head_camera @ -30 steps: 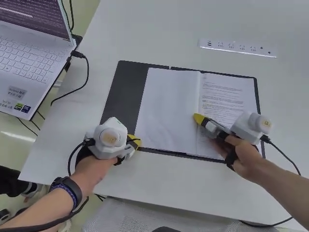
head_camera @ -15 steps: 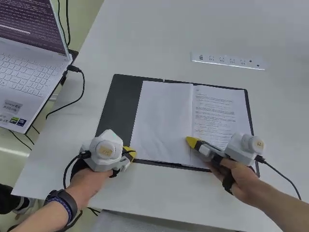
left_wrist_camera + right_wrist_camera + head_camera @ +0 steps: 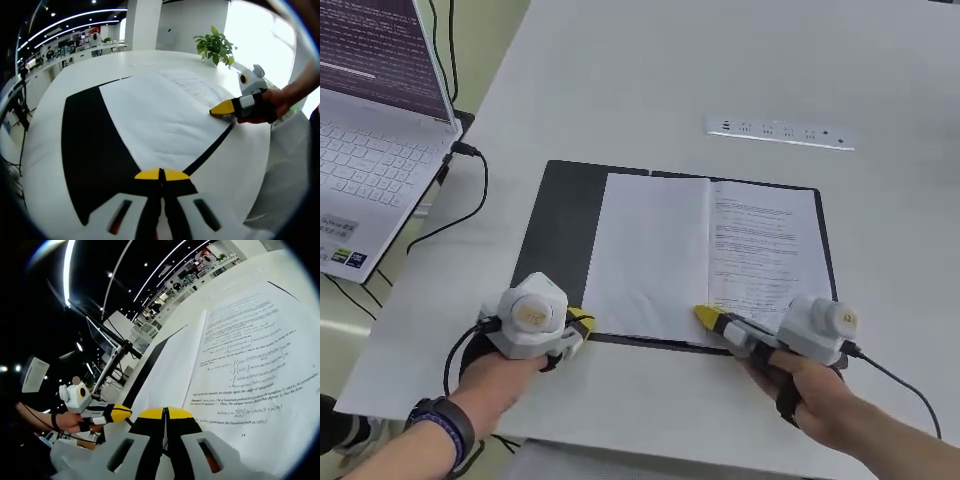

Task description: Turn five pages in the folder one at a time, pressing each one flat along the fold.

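Both tongs are clenched on nothing. The left tongs (image 3: 582,322) sit at the near left corner of the folder (image 3: 560,230), by its black cover. The right tongs (image 3: 705,317) rest at the near end of the fold, between the blank turned page (image 3: 645,255) and the printed page (image 3: 765,250). The folder lies open on the white table (image 3: 670,80). We judge this a pressing stroke: we would hold the tip low, run it along the crease with light, even pressure, and pin the cover with the left tongs.
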Tool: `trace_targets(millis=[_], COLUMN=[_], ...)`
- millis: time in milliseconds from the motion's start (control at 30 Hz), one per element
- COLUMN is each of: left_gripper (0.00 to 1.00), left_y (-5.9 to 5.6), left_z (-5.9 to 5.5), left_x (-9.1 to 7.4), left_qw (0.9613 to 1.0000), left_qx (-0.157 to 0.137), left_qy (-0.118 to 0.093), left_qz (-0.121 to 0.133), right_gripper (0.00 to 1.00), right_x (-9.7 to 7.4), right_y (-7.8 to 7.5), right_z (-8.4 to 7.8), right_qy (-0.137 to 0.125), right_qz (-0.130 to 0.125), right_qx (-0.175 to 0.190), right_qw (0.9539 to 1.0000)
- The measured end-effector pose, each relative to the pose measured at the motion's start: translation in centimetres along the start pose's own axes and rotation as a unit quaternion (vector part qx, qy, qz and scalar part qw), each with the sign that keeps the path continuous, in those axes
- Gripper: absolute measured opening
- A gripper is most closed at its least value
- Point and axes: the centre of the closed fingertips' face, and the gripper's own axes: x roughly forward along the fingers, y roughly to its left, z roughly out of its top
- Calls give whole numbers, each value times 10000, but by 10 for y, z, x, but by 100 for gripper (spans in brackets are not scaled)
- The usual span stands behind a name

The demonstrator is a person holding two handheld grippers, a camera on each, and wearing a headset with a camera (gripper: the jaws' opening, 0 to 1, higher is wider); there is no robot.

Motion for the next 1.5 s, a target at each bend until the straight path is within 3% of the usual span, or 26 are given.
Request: trace_targets(millis=[433,800,967,1233,1400,1500], left_gripper=[0,0,0,0,2,3], left_y=[0,-1,-1,-1,-3,-4], left_z=[1,1,2,2,3,10], left_x=[-1,0,0,1,0,-5], left_qw=[10000,10000,9999,9997,9991,9989], left_qx=[6,63,67,-74,-338,-444], left_qy=[-2,13,122,249,254,140], left_qz=[-24,-32,-25,-22,-98,-91], right_gripper=[0,0,0,0,0,1], right_x=[-10,-14,-15,-17,-19,-24], right_y=[6,8,8,11,12,15], right_z=[-13,-20,-23,-22,-22,-24], right_qy=[-117,-16,121,84,106,162], right_qz=[-53,-89,-98,-157,-182,-179], right_qx=[308,338,347,440,393,278], right_qw=[9994,9994,9993,9989,9990,9993])
